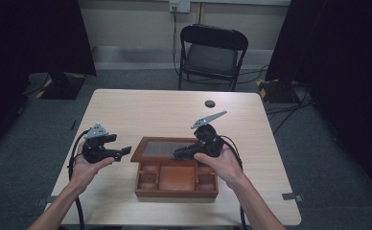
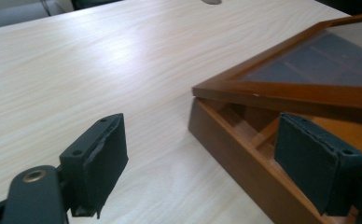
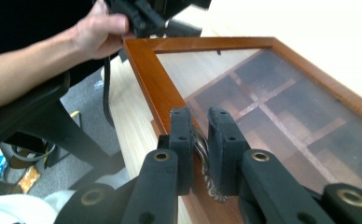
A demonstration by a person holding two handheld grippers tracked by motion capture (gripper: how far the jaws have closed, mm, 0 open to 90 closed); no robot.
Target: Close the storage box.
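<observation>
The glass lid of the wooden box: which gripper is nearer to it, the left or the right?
Right. The right gripper is clamped on a metal clasp at the frame of the glass lid. The left gripper hovers beside the wooden box, jaws open, apart from the lid.

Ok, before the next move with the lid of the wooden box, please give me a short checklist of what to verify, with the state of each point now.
1. Right gripper grips the metal pull at the lid's front edge: ok, jaws shut on it.
2. Lid raised off the wooden box: ok, tilted up, a gap shows in the left gripper view.
3. Left gripper free: ok, jaws open, nothing between them.
4. Left gripper supporting the box: not ok, it is beside the box corner, apart from it.
5. Table behind the lid free for swinging it: ok, bare wood there.
6. Hinges sound: cannot tell, hidden.
</observation>
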